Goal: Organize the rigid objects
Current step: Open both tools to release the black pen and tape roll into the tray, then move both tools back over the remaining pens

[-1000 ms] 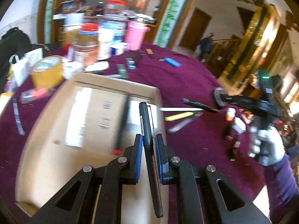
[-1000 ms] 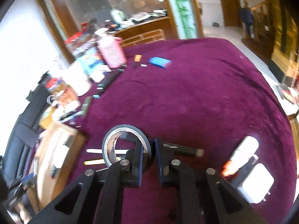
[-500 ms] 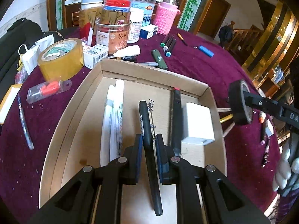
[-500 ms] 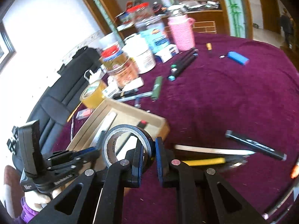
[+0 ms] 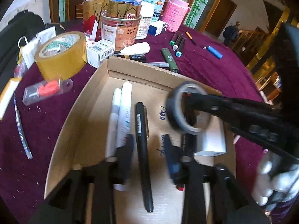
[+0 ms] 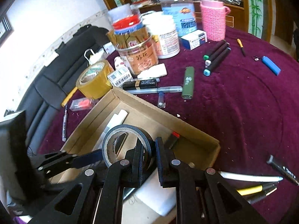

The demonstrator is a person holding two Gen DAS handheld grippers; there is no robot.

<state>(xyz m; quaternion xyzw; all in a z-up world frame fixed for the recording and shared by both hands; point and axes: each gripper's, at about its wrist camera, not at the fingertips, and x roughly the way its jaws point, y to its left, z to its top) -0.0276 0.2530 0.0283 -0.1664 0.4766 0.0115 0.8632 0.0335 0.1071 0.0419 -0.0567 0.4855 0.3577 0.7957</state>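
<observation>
The left tool point(image 5: 147, 145) is spread wide, with the black pen point(image 5: 143, 149) lying loose between its fingers on the floor of the cardboard box point(image 5: 93, 97). A roll of black tape point(image 6: 125, 143) is gripped by the right tool point(image 6: 149, 156) above the box. Two white markers point(image 5: 121, 115) are seen beside the pen. The box is set on the purple worktop point(image 6: 243, 102).
</observation>
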